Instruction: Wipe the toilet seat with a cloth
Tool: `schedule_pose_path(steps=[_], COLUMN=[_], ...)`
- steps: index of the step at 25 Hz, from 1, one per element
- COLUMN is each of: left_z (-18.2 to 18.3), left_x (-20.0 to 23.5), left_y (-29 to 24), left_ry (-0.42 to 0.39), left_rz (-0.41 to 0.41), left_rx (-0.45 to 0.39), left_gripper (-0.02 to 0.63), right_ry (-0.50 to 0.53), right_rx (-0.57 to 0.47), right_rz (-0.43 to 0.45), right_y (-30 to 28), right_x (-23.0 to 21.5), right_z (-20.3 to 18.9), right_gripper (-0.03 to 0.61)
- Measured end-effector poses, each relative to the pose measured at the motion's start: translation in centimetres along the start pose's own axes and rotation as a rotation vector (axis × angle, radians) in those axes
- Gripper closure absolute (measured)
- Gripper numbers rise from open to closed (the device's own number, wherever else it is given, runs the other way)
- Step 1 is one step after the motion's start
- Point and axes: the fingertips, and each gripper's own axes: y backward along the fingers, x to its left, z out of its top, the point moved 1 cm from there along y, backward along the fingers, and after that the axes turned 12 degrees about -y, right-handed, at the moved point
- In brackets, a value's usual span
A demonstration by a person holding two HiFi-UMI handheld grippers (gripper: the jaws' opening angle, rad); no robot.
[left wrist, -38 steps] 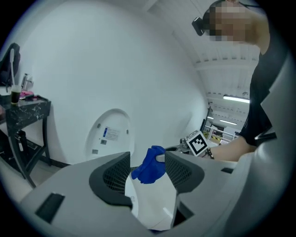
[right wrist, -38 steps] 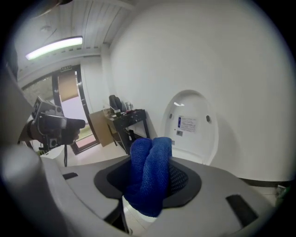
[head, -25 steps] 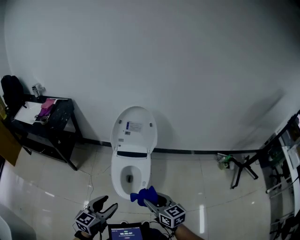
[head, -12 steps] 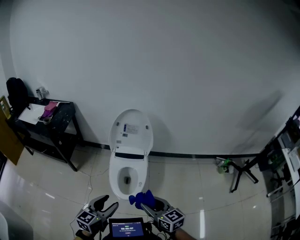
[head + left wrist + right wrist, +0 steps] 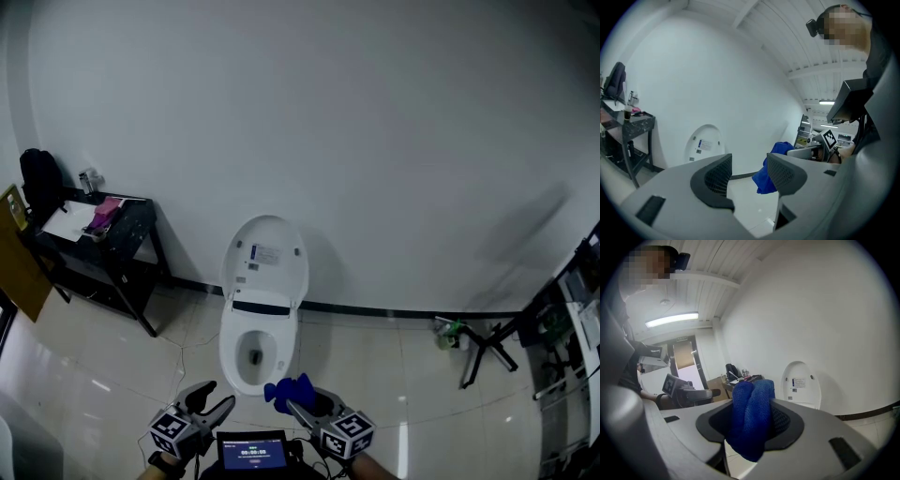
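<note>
A white toilet stands against the far wall with its lid raised and its seat ring down around the bowl. My right gripper is shut on a blue cloth, bunched between its jaws. It hovers just in front of the toilet's near rim. My left gripper is open and empty, low at the left of the toilet's front. The lid shows past the left jaws, and the blue cloth hangs to their right. The lid also shows in the right gripper view.
A black side table with papers, a pink item and a backpack stands at the left wall. A folded black stand and a rack occupy the right. A small screen sits between my grippers. The floor is glossy tile.
The head view has shifted slightly, so the toilet and side table sit a little differently in frame. Both grippers stay in front of the toilet, the cloth still held.
</note>
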Motion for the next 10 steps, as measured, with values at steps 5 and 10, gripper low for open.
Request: schedule_pose_path(steps=[5,10], left_z=[0.1,1.3], left_x=[0.1,-0.3], left_y=[0.2,0.1], left_ry=[-0.004,0.011], left_rz=[-0.001,0.008], left_rx=[0.005,-0.003], left_gripper=[0.373,0.373], right_ry=[0.014,0.021], right_rx=[0.003,0.006], right_rz=[0.007,0.022], right_y=[-0.4,-0.6], right_x=[0.2,0.4], right_z=[0.3,0.5], right_gripper=[0.39,0.39])
